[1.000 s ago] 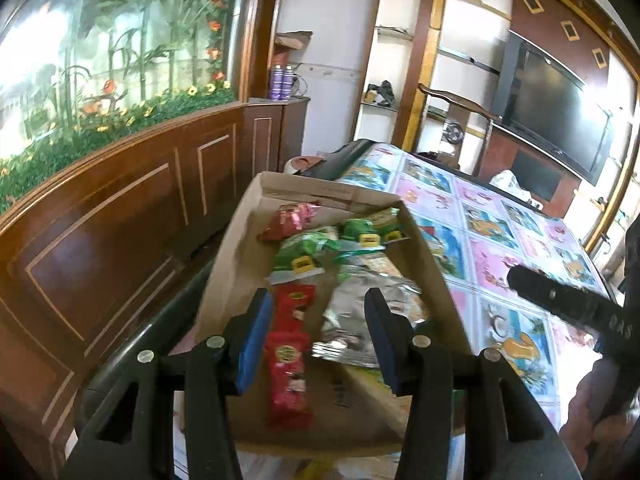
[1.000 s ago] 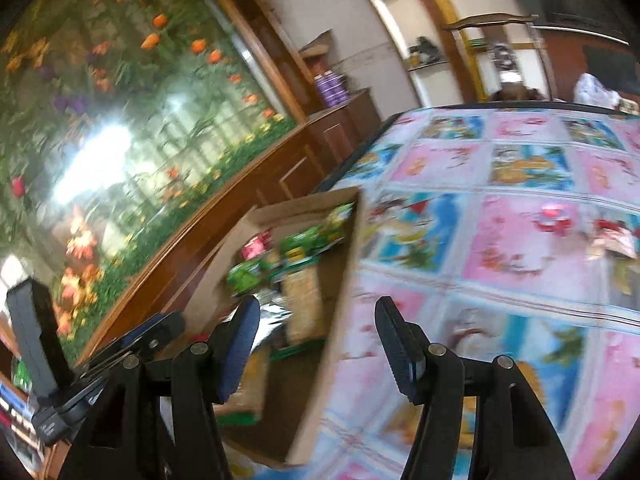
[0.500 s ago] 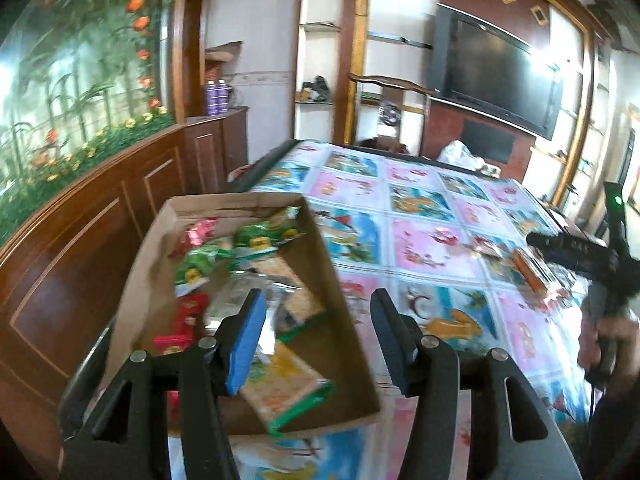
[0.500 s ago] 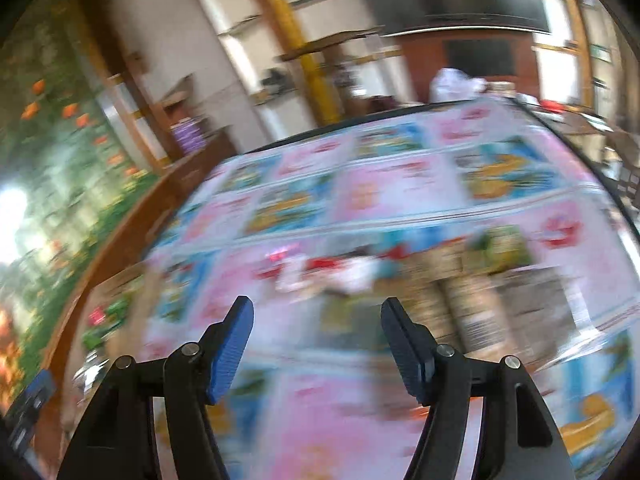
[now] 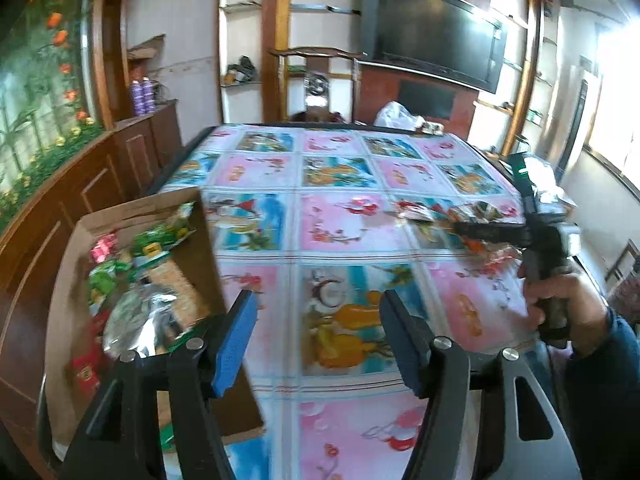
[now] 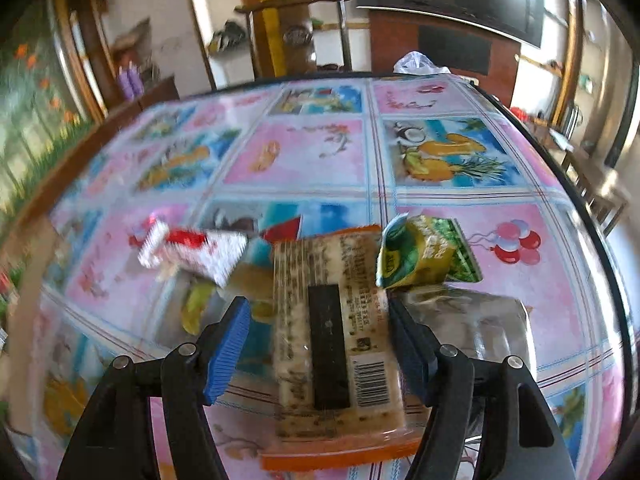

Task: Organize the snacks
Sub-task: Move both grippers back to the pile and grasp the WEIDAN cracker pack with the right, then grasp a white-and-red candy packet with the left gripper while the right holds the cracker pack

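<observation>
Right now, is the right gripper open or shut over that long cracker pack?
Open. The right gripper has its fingers spread either side of the cracker pack, which lies flat on the table, not pinched.

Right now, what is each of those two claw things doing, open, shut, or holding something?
Left gripper: open, holding nothing, above the tablecloth.
Right gripper: open, straddling the orange-edged cracker packet, not yet gripping it.

A dark television (image 5: 434,30) hangs on the far wall above wooden shelving (image 5: 240,40). A flower mural (image 5: 36,80) lines the left wall; bright daylight enters from the right window (image 5: 616,92).
</observation>
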The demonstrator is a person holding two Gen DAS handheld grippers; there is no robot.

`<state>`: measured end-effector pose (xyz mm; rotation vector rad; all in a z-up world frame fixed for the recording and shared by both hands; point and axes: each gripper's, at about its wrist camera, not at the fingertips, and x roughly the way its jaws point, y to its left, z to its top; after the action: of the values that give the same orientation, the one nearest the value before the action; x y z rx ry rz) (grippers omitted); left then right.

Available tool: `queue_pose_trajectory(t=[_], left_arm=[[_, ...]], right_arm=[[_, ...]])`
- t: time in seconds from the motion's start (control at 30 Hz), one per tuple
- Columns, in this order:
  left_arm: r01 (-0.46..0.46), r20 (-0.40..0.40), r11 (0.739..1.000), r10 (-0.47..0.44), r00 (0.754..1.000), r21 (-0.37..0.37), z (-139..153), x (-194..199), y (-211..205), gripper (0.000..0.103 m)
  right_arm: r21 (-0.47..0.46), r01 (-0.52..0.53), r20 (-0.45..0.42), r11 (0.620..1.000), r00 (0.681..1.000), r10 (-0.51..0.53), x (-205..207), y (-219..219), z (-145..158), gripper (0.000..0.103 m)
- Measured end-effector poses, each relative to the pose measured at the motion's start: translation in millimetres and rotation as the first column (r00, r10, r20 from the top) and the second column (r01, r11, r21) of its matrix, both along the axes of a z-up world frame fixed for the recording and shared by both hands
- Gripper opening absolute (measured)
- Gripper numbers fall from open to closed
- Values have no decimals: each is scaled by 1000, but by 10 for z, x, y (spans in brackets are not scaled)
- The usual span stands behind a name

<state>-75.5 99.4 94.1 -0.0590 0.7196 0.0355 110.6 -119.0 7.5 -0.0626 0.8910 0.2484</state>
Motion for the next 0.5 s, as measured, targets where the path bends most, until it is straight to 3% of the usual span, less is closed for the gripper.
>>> queue_pose_trajectory(t=[0.07,0.13,0.2,0.3,0.4,0.5], left_arm=[[28,-9,1000,-28,1000,-2,52,107,-82,63],[50,-22,999,-50,998,-7,111,241,-161,63],[70,-32,997,-70,997,-19,174,418,-252,63],[103,-46,994,-105,993,-31,232,706,-391,63],[135,-85,989,-141,986,-65,222,1179,-521,63],[151,-140,985,-162,977,-87,90,1700,-620,63]], right_arm=[[-37,-23,4,999,1000,24,-44,60,-7,71],[-43,-41,1,998,999,41,-76,89,2,57],[-44,-63,-17,997,998,62,-118,124,21,57],[74,-57,-52,996,997,61,-161,39,79,57],[225,4,-22,974,1000,1,-176,-213,274,57],[315,60,1,947,998,-63,-217,-445,389,57]])
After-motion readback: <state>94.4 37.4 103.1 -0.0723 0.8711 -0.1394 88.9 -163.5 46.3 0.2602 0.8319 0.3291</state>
